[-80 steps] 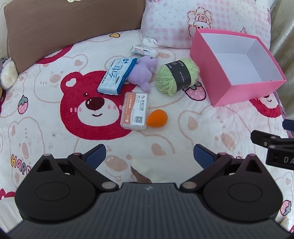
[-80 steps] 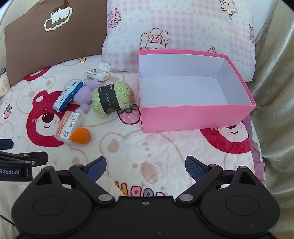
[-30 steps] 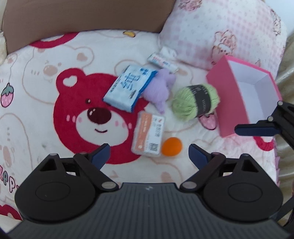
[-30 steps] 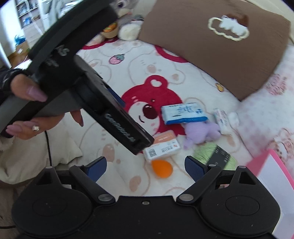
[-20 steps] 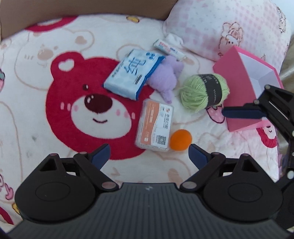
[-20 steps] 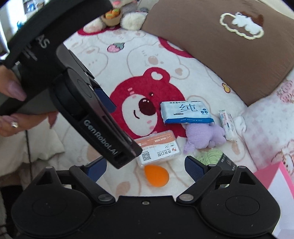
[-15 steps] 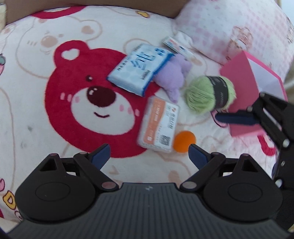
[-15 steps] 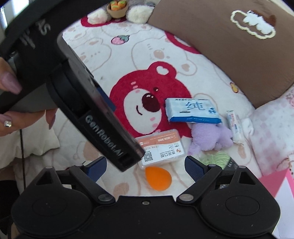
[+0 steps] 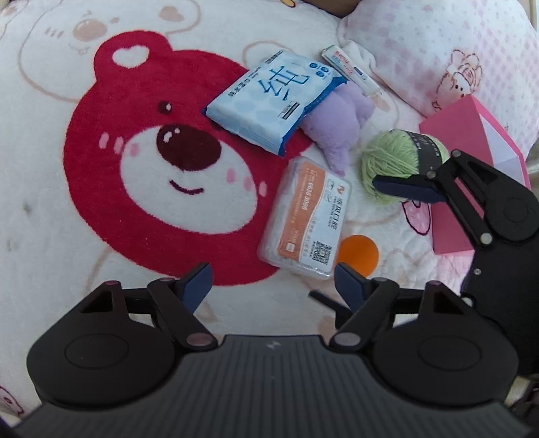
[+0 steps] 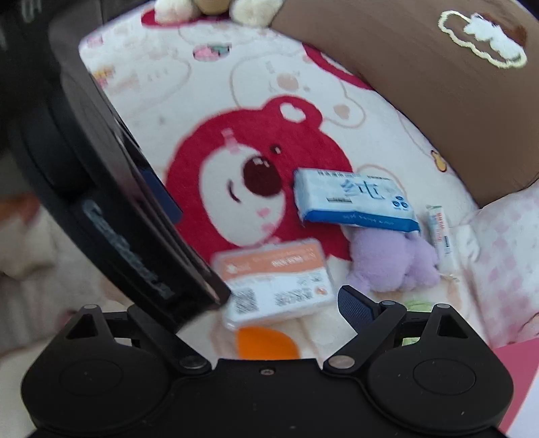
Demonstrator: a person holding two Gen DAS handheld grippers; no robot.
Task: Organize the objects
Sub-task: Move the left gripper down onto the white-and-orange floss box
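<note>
On the bear-print blanket (image 9: 101, 188) lie a clear box with an orange label (image 9: 306, 215), an orange ball (image 9: 358, 254), a blue tissue pack (image 9: 273, 97), a purple plush (image 9: 340, 118), green yarn (image 9: 394, 161) and a small tube (image 9: 350, 69). My left gripper (image 9: 273, 281) hovers at the box's near end. Its jaws are closing, and the pads touch nothing. My right gripper (image 10: 267, 306) is open low over the box (image 10: 276, 286) and the ball (image 10: 266, 340). The left gripper's body (image 10: 118, 219) hides its left finger.
The pink box (image 9: 471, 134) stands at the right behind the right gripper's body (image 9: 505, 209). A pink checked pillow (image 9: 438, 50) and a brown pillow (image 10: 438, 84) border the far side. Stuffed toys (image 10: 209, 6) sit at the blanket's far edge.
Both grippers have come down closer to the box and the ball. The left jaws have narrowed. The right gripper has moved in beside the left one. The objects have not moved.
</note>
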